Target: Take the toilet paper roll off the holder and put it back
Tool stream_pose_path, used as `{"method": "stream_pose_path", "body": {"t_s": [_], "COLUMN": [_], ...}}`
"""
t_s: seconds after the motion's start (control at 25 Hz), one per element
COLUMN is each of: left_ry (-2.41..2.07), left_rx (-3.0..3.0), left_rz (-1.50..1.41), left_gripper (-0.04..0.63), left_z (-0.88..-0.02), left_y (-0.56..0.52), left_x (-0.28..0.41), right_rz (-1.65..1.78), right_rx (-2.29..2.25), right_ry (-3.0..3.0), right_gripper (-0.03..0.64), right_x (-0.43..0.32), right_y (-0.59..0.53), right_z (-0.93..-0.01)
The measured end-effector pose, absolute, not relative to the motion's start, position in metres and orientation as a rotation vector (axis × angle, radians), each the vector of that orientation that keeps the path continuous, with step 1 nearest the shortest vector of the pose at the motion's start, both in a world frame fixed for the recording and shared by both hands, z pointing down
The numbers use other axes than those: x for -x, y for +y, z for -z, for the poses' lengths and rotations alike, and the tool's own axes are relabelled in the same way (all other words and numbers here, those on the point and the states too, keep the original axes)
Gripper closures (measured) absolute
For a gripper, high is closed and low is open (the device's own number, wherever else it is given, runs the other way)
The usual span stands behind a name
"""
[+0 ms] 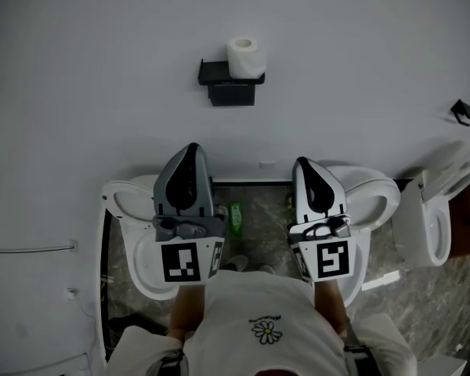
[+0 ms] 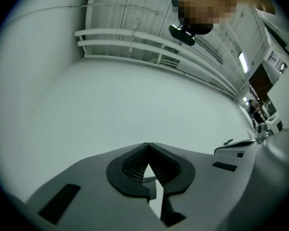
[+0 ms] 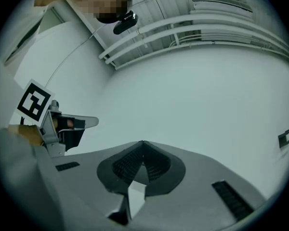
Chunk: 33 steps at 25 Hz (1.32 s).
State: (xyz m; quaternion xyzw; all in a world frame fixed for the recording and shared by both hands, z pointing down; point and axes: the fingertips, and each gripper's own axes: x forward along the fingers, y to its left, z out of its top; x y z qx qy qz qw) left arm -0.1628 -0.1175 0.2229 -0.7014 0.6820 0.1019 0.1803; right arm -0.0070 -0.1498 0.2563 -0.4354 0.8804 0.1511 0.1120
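Jaws | left gripper: tips together, nothing held | right gripper: tips together, empty

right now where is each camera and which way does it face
Head view: on the person's head, facing down the wall at roll and holder; shows left gripper, right gripper, shirt.
Left gripper view: on the left gripper, facing up the wall; shows its shut jaws.
Right gripper view: on the right gripper, facing the wall; shows its shut jaws.
Shared: head and right gripper views both show the left gripper's cube and a hook.
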Motion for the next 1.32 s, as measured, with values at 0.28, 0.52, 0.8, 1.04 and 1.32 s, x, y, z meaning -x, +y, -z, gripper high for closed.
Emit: {"method": "stream_pose_path", "body": {"t_s": [0.28, 0.52, 0.8, 1.04, 1.32], "left_ry": [2.036, 2.086, 2.132, 2.139, 2.156], "left_rx": [1.954, 1.871, 1.839, 1.846, 1.849], "left_rz": [-0.23, -0.225, -0.216, -0.207, -0.209], "left_gripper": [0.578, 0.578, 0.578, 0.578, 0.578], "left_z": [-0.261, -0.263, -0.268, -0.273, -0.275], "left_y": [-0.098, -0.083, -0.081, -0.084, -0.086], "left_x": [0.145, 0.137, 0.121, 0.112, 0.111], "right_rz": [-0.427, -0.428, -0.399, -0.394, -0.396], "right_rx": [1.208, 1.151, 1.14, 1.138, 1.144], "right_ry": [2.644, 2.654, 2.675, 2.686, 2.689], "right_gripper": [0.607, 0.607, 0.607, 0.607, 0.607], "right_x": [0.003, -0.009, -0.027, -0.034, -0.039], "right_y": [-0.138, -0.131, -0.138, -0.14, -0.142], "right_z": [-0.277, -0.281, -0.29, -0.293, -0.296]}}
